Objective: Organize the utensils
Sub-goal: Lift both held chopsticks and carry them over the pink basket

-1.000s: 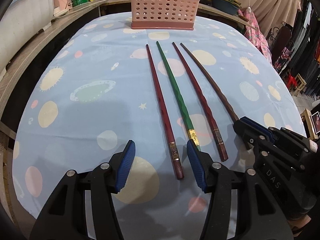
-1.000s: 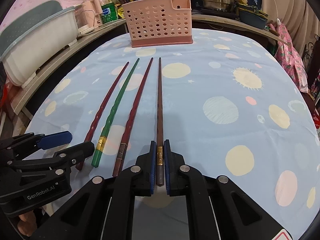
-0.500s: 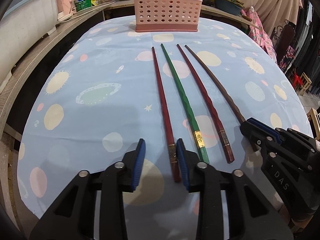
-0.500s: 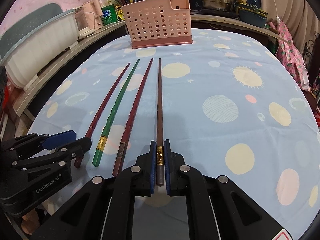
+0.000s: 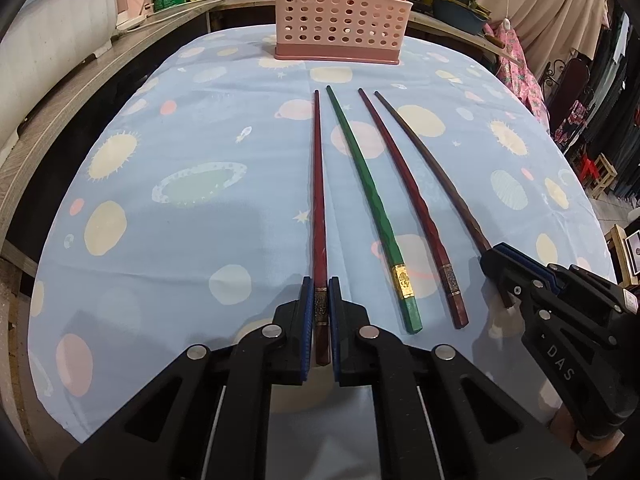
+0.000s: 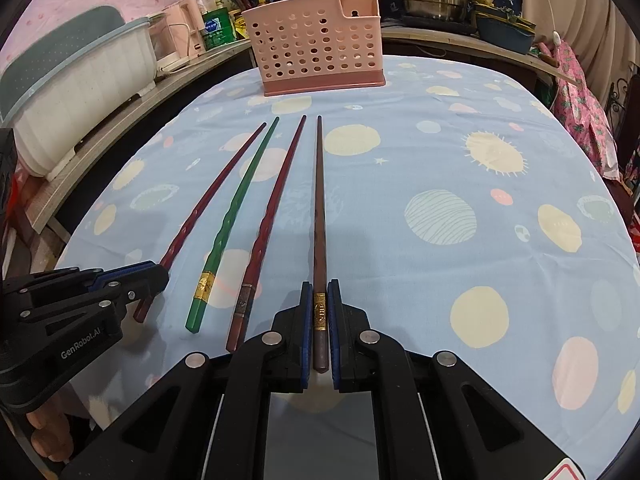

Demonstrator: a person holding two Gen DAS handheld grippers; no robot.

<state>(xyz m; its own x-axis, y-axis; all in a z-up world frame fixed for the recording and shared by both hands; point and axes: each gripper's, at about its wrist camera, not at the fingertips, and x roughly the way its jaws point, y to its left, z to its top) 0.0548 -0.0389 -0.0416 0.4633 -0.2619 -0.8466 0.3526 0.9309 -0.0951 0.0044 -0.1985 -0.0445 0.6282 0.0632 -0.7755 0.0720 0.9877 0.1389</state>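
Four long chopsticks lie side by side in the middle of the frame on the blue planet-print tablecloth [image 5: 168,240], thin tips toward the top, thick banded ends toward the bottom. The leftmost dark red chopstick [image 5: 319,200] now sits clamped at its banded end in the left gripper [image 5: 321,312] — a second ago those jaws stood wide apart around it, and they have since closed onto it. The right gripper [image 6: 320,316] is as it was, its pads shut on the gold band of the brown chopstick [image 6: 319,216], low in the right wrist view. Between these two lie the green chopstick [image 5: 370,200] with a gold band and a second red chopstick [image 5: 408,200] with a dull band, both untouched and unmoved. At top centre stands the pink perforated utensil basket [image 5: 340,16] on the cloth's far edge; its taller right compartment holds something dark — too hidden to identify. The shafts look faceted and slightly twisted.
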